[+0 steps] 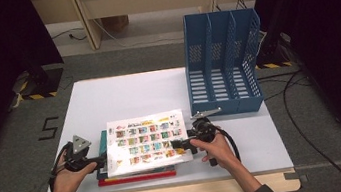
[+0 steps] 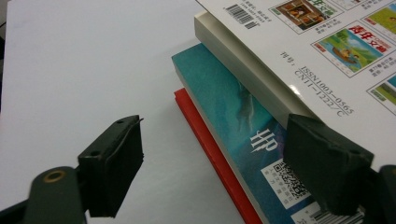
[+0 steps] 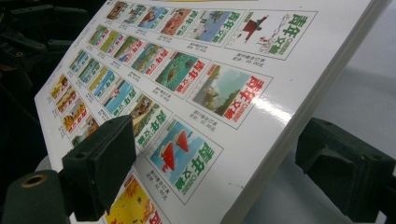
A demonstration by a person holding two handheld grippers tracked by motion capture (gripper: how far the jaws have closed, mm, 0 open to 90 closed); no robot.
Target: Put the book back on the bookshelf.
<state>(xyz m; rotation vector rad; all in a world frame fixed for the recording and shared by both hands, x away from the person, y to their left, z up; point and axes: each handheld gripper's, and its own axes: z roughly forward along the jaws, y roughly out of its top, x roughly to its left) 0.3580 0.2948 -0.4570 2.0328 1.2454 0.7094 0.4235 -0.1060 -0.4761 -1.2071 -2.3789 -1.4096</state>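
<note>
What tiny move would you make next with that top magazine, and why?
Probably close the right claw on the magazine's edge, since that edge sits between its open jaws, tilted up off the book stack; the left claw is open beside the stack.

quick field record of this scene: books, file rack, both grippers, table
work in hand: lifting the top magazine off a stack
stack: teal book on red book, near the table's front edge
file rack: blue file rack, upright at the table's far right, slots look empty
left gripper: fingers apart, one at the magazine's corner, not pressing
right gripper: fingers straddle the magazine's raised edge; whether they press it is unclear
magazine cover: grid of small coloured pictures, tilted up on the right gripper's side
</note>
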